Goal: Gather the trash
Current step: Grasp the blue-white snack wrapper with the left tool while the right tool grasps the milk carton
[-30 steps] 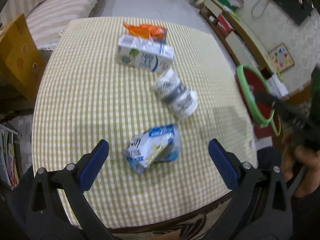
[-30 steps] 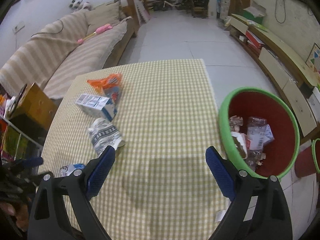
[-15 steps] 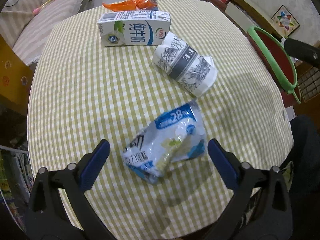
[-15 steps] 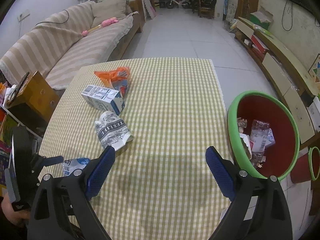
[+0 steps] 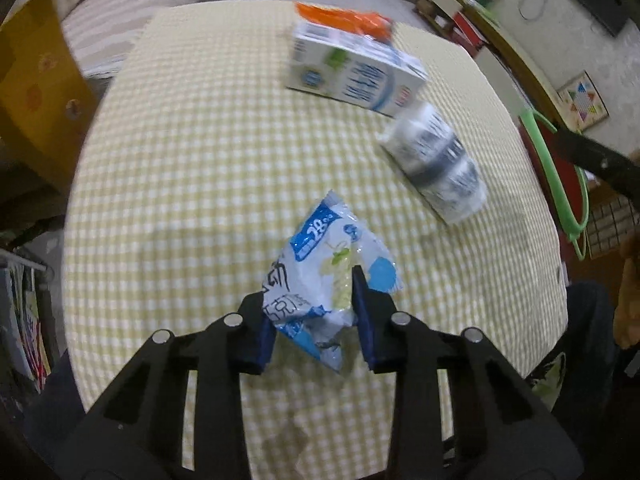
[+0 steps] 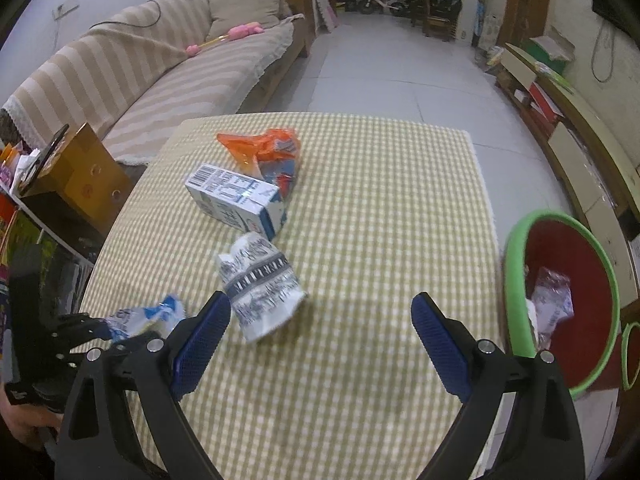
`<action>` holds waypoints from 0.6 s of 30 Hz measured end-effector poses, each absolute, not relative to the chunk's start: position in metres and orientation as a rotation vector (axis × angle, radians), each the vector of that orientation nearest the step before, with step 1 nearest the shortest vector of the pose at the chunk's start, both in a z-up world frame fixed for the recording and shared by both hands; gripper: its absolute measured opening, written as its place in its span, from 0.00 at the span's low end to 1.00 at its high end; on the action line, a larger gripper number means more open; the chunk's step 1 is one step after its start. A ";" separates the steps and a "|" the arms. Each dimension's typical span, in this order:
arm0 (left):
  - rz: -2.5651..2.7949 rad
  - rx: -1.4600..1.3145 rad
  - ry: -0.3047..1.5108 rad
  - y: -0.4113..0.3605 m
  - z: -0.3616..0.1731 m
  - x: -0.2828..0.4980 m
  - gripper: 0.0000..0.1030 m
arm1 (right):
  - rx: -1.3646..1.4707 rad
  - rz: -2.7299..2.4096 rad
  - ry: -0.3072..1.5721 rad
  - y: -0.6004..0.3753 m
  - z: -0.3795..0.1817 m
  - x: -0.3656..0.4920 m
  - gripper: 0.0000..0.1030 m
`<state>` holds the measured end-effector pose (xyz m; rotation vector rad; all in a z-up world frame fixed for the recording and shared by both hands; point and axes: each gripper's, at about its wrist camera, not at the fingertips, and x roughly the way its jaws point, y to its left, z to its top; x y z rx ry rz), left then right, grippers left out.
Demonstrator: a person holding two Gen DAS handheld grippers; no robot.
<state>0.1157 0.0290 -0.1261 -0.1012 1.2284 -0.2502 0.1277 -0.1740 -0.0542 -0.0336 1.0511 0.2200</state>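
Observation:
My left gripper (image 5: pixel 314 320) is shut on a crumpled blue and white plastic wrapper (image 5: pixel 328 276) at the near edge of the checked table (image 5: pixel 192 168); the wrapper also shows in the right wrist view (image 6: pixel 146 318). A crushed black and white paper cup (image 5: pixel 434 164) (image 6: pixel 260 286), a white and blue milk carton (image 5: pixel 354 74) (image 6: pixel 236 198) and an orange snack bag (image 5: pixel 344 20) (image 6: pixel 266 152) lie further out. My right gripper (image 6: pixel 320 344) is open and empty above the table's near part, close to the cup.
A red bin with a green rim (image 6: pixel 560 292) holding some trash stands on the floor right of the table; its rim shows in the left wrist view (image 5: pixel 556 184). A striped sofa (image 6: pixel 140 80) is beyond the table. A yellow box (image 6: pixel 80 176) stands at the left.
My left gripper has closed on the blue and white wrapper, which was lying loose between its open fingers. My right gripper has moved closer to the cup.

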 end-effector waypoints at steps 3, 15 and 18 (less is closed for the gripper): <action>-0.221 -0.111 1.211 0.046 -0.119 0.118 0.31 | -0.056 0.241 1.054 -0.161 -0.057 0.142 0.86; -0.175 -0.165 1.180 0.075 -0.102 0.136 0.31 | -0.184 0.335 1.056 -0.107 -0.082 0.211 0.86; -0.172 -0.173 1.181 0.077 -0.103 0.141 0.31 | -0.235 0.362 1.081 -0.095 -0.098 0.225 0.86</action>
